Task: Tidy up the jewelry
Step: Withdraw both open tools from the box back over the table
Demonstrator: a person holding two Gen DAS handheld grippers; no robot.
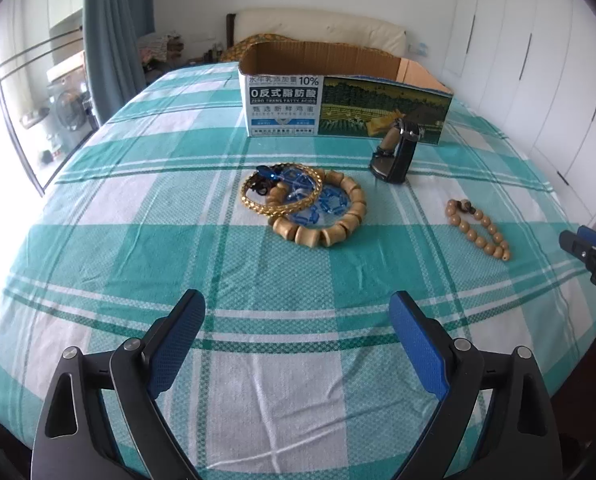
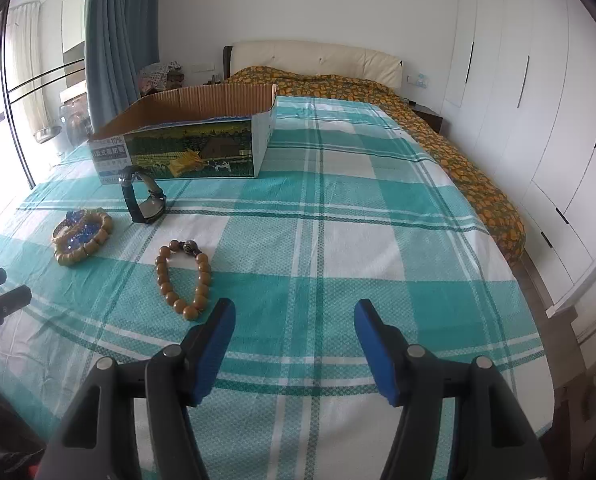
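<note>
A heap of jewelry [image 1: 304,204] lies on the checked bed cover: a gold chain bangle, blue beads, a dark clip and a chunky wooden bracelet. To its right stands a black wristwatch [image 1: 396,152], and further right lies a round-bead bracelet [image 1: 480,228]. Behind them is an open cardboard box [image 1: 338,96]. My left gripper [image 1: 298,316] hovers open over bare cover, short of the heap. My right gripper [image 2: 293,320] is open too, nothing between its fingers; the bead bracelet [image 2: 183,276] lies just left of its left finger. The watch [image 2: 143,194], heap [image 2: 81,236] and box [image 2: 185,140] sit beyond.
The teal and white cover [image 1: 257,380] spans the whole bed. An orange patterned quilt [image 2: 438,132] runs along the far and right side. White wardrobe doors [image 2: 538,120] line the right wall, a blue curtain [image 2: 117,32] and window the left. The other gripper's tips [image 1: 590,252] show at the frame edge.
</note>
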